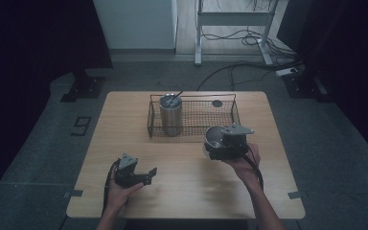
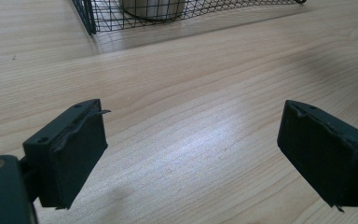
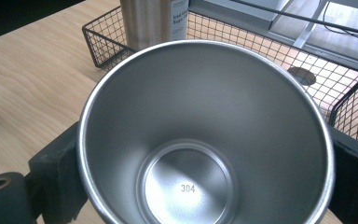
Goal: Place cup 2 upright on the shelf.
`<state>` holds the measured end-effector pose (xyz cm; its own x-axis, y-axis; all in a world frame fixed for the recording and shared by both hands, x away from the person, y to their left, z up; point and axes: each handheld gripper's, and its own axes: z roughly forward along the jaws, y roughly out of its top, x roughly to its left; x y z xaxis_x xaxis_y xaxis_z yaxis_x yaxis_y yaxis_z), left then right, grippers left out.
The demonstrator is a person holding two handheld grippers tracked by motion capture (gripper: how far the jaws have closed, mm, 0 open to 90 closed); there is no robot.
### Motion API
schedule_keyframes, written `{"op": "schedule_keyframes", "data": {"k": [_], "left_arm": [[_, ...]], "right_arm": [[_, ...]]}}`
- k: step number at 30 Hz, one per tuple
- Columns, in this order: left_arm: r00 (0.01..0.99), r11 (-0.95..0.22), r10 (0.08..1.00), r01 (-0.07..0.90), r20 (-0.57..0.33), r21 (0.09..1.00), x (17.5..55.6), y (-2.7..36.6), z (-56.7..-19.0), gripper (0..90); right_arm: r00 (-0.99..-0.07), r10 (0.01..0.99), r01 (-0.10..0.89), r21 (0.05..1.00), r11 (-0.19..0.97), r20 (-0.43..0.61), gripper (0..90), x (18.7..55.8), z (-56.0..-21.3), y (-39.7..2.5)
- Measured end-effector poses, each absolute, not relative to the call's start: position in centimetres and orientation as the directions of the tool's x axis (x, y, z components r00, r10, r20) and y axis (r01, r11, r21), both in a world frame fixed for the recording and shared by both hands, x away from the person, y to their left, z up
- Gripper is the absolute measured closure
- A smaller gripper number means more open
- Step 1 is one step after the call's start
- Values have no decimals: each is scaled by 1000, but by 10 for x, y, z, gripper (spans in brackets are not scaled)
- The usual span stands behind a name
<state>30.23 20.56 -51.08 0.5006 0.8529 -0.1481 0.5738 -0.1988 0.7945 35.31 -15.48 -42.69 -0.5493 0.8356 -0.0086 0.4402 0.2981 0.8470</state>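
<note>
Your right gripper (image 1: 219, 145) pinching a shiny steel cup (image 3: 205, 135), "304" stamped inside, tipped, mouth toward its camera, left gripper (image 2: 191, 154) spread

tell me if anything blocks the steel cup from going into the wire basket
Nothing visible does. The right gripper holds the steel cup just in front of the wire basket, whose top is open. The tall tumbler fills its left end; the right part has only a small dark disc.

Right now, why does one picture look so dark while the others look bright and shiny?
High view: dim room, the table lit weakly. Left gripper view: glare streaks the wood between the open fingers. Right gripper view: the steel cup reflects light, sharp enough to read 304.
</note>
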Motion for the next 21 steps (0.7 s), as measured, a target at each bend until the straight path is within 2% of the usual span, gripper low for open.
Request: {"op": "schedule_keyframes", "data": {"k": [21], "left_arm": [[505, -192, 847, 583, -167, 790, 302, 207, -512, 82]], "right_arm": [[-536, 843, 431, 850, 303, -28, 66, 377, -405, -150]]}}
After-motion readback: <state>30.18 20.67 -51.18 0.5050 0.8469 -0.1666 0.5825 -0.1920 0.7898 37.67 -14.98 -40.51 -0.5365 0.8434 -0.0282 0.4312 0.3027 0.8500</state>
